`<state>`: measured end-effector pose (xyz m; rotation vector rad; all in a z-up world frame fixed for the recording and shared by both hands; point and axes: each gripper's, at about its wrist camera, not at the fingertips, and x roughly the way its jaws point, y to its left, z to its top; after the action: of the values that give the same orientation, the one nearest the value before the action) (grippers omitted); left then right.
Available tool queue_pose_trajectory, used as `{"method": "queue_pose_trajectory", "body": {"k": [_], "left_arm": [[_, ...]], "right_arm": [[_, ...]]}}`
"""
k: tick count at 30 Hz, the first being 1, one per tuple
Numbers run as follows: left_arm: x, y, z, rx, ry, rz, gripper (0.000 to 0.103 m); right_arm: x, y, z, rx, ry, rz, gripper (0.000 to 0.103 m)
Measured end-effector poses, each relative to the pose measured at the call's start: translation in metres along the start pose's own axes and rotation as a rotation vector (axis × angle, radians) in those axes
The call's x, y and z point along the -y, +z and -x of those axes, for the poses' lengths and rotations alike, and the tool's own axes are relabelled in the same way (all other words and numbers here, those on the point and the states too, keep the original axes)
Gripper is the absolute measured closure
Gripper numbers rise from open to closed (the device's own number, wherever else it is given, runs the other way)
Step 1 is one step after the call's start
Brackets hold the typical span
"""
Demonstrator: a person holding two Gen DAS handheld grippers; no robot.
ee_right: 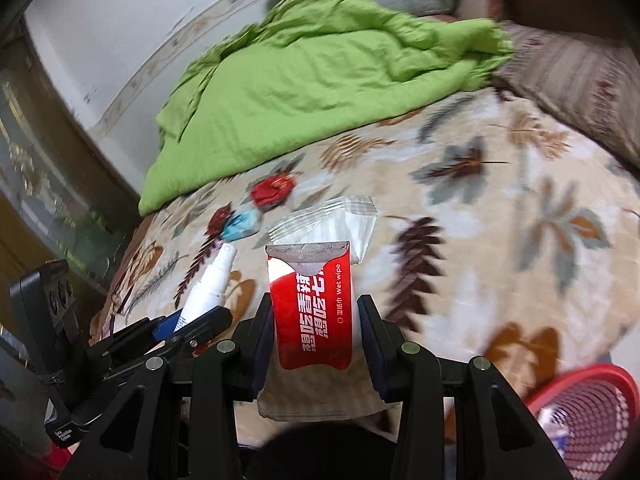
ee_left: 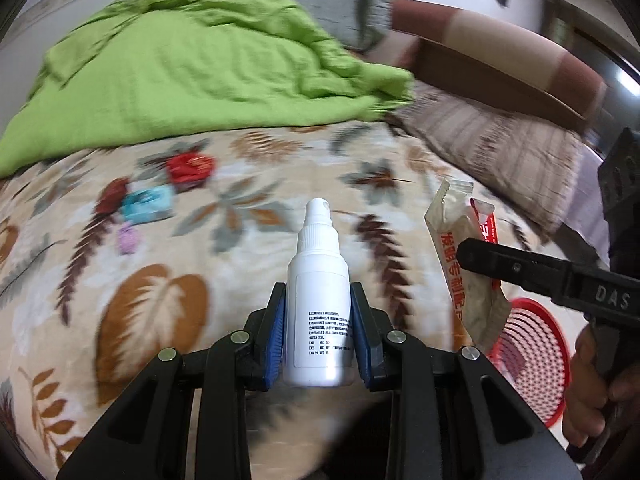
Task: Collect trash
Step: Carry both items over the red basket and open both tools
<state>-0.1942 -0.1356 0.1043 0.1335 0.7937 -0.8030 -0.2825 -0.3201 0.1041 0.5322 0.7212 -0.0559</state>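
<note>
My left gripper (ee_left: 318, 308) is shut on a white spray bottle (ee_left: 318, 300), held upright above the leaf-patterned bedspread (ee_left: 240, 208); it also shows in the right wrist view (ee_right: 210, 284). My right gripper (ee_right: 314, 320) is shut on a red wet-wipe packet (ee_right: 310, 312) together with a whitish wrapper (ee_right: 340, 220); both show in the left wrist view (ee_left: 464, 264). On the bed lie a red wrapper (ee_left: 188, 168), a blue wrapper (ee_left: 146, 204) and a small purple piece (ee_left: 128, 238). A red mesh bin (ee_left: 532, 360) stands below at the right.
A crumpled green blanket (ee_left: 180, 76) covers the far side of the bed. Pillows (ee_left: 500, 152) and a brown headboard (ee_left: 500, 76) lie at the far right. A wooden cabinet (ee_right: 36, 152) stands left of the bed. The bin also shows in the right wrist view (ee_right: 588, 416).
</note>
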Motion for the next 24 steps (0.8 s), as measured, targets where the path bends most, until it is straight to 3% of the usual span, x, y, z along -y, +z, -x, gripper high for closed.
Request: {"method": "queue_pose_trajectory", "body": {"k": [7,13,18,24], "left_arm": [[0.081,0.005,-0.007,-0.048,-0.177,-0.118,0.074],[0.156,-0.005,-0.025,-0.153,-0.348,-0.226,0.074],[0.200,-0.020,-0.038,-0.220,-0.398,-0.312,0.074],[0.219,-0.032,-0.047,-0.267,-0.405,-0.353,0.074]], "right_arm": [[0.068,-0.022,0.074,0.053,-0.111,-0.128,0.059],[0.116,-0.054,0.129,0.072,-0.208,-0.229,0.058],[0.147,-0.077,0.143,0.060,-0.263,-0.307,0.057],[0.159,-0.088,0.147,0.056,-0.274,-0.334,0.057]]}}
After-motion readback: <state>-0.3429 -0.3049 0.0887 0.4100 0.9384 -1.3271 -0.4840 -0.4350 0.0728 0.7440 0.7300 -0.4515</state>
